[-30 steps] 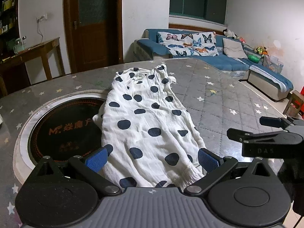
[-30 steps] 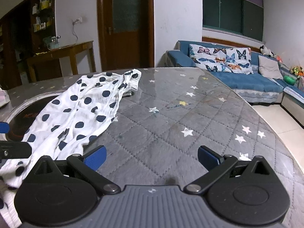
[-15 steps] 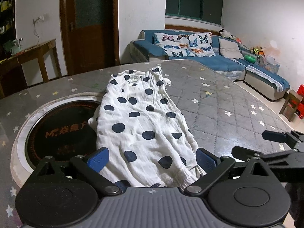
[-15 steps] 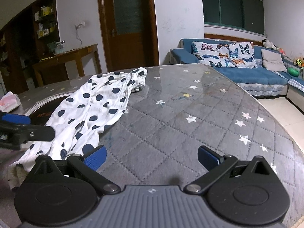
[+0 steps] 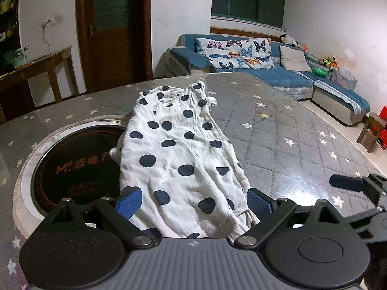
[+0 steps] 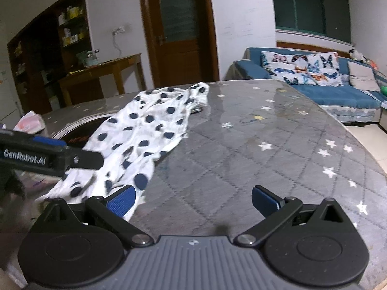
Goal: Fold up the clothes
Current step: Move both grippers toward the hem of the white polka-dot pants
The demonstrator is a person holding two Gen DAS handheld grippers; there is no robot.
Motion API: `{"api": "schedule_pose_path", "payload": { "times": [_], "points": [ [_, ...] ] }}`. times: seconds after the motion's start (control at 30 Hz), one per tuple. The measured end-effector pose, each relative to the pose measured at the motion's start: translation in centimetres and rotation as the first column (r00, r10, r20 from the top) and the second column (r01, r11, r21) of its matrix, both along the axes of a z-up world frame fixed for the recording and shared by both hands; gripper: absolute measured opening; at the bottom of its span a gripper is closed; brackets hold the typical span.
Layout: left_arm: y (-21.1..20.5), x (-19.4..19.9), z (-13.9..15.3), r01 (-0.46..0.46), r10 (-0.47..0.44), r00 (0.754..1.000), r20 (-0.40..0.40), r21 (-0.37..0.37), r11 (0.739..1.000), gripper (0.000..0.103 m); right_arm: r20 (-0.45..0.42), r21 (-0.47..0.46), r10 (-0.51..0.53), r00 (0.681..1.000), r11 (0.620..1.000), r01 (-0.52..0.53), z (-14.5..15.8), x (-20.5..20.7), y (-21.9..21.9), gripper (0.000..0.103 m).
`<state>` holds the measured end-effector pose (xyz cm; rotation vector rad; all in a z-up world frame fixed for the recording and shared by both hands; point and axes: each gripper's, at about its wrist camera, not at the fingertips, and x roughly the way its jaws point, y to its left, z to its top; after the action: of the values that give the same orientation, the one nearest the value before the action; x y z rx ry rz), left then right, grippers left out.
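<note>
On the grey star-patterned table (image 5: 302, 130), our white polka-dot garment (image 5: 179, 154) lies lengthwise, its left edge over the round black inset (image 5: 72, 164). Our left gripper (image 5: 193, 203) spreads wide around its near hem, gripping nothing. Our right gripper (image 6: 193, 199) gapes empty beside the garment's right edge.

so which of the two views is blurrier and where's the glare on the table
Right wrist view: softer overall, the polka-dot garment smeared near the left gripper at the frame's left edge. Left wrist view: sharper, garment wrinkles crisp, with a bright lamp glare on the glossy table just ahead of the right-hand finger. Both views bend the room's edges, fisheye style.
</note>
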<state>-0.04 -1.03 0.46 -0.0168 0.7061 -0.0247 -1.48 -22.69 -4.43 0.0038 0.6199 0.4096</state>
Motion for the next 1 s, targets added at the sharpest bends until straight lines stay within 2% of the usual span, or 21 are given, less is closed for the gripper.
{"api": "schedule_pose_path", "payload": {
  "times": [0.23, 1.0],
  "points": [
    [0.2, -0.9, 0.2, -0.021, 0.021, 1.0, 0.014, 0.004, 1.0, 0.102, -0.003, 0.004, 0.058, 0.998, 0.998, -0.058, 0.1, -1.0, 1.3, 0.103],
    [1.7, -2.9, -0.9, -0.094, 0.094, 0.996, -0.002, -0.019, 0.995, 0.103, -0.002, -0.013, 0.099, 0.995, 0.995, -0.099, -0.4, -2.3, 3.3, 0.103]
  ]
}}
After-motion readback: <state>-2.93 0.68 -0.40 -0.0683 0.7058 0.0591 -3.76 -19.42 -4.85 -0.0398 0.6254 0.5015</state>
